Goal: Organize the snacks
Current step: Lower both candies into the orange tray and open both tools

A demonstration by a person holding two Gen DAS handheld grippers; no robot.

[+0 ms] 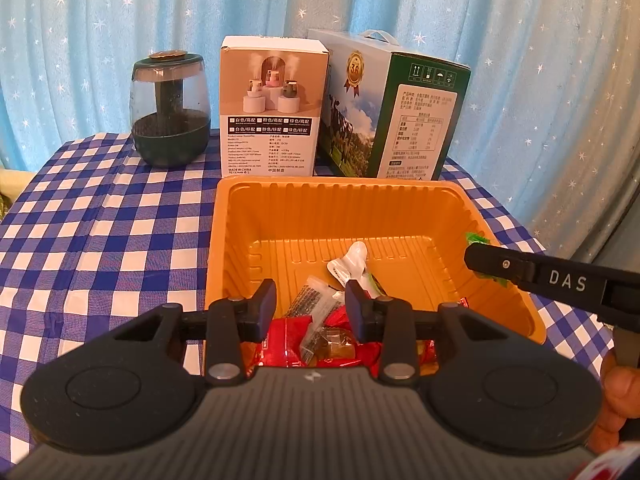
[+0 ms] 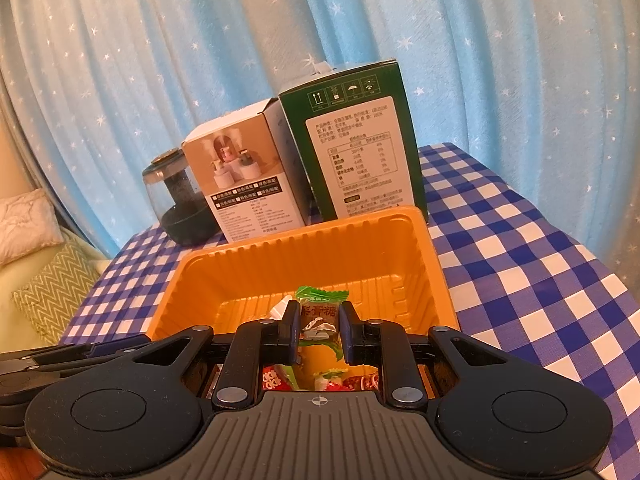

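Right gripper (image 2: pixel 319 334) jaws clamped on green candy packet (image 2: pixel 320 316), long axis pointing forward, over orange tray (image 2: pixel 280 252). Left gripper (image 1: pixel 311 308) jaws apart, empty, snack pile (image 1: pixel 320 340) directly below.

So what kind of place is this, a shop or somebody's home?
Most likely a home, a living room or bedroom. A table with a blue checked cloth stands before a star-print curtain, and a humidifier sits beside its retail box. The right wrist view shows a cushion on soft furniture.
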